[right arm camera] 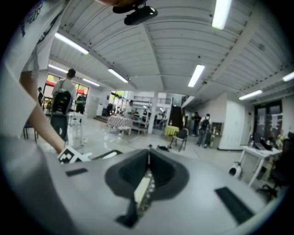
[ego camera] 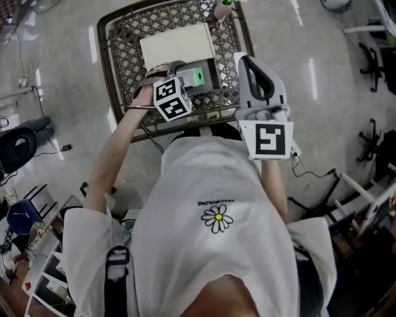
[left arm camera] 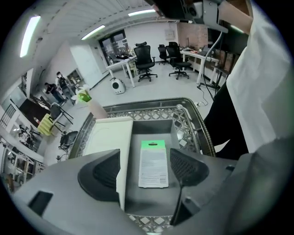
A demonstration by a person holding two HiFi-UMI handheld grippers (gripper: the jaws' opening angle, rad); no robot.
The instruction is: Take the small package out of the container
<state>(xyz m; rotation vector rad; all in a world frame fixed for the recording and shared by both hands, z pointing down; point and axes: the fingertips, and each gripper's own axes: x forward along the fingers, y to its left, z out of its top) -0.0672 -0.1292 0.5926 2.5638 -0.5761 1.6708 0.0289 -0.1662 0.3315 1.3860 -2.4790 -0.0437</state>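
The small package (left arm camera: 153, 163), white with a green top, lies flat in a grey open container (left arm camera: 151, 126) inside a metal mesh basket (left arm camera: 193, 124). My left gripper (left arm camera: 144, 167) points down over the container, its jaws open, one on each side of the package and clear of it. In the head view its marker cube (ego camera: 172, 99) hangs over the basket's near edge, beside the package (ego camera: 199, 77). My right gripper (ego camera: 247, 59) is held level above the basket's right rim (ego camera: 242, 37). In the right gripper view its pads (right arm camera: 158, 172) meet, with nothing between them.
A white flat box (ego camera: 176, 44) lies in the basket next to the grey container (ego camera: 213, 71). A green-capped bottle (ego camera: 223, 7) stands at the basket's far corner. Office chairs (left arm camera: 144, 59) and desks stand beyond, and cables run over the floor (ego camera: 55, 148).
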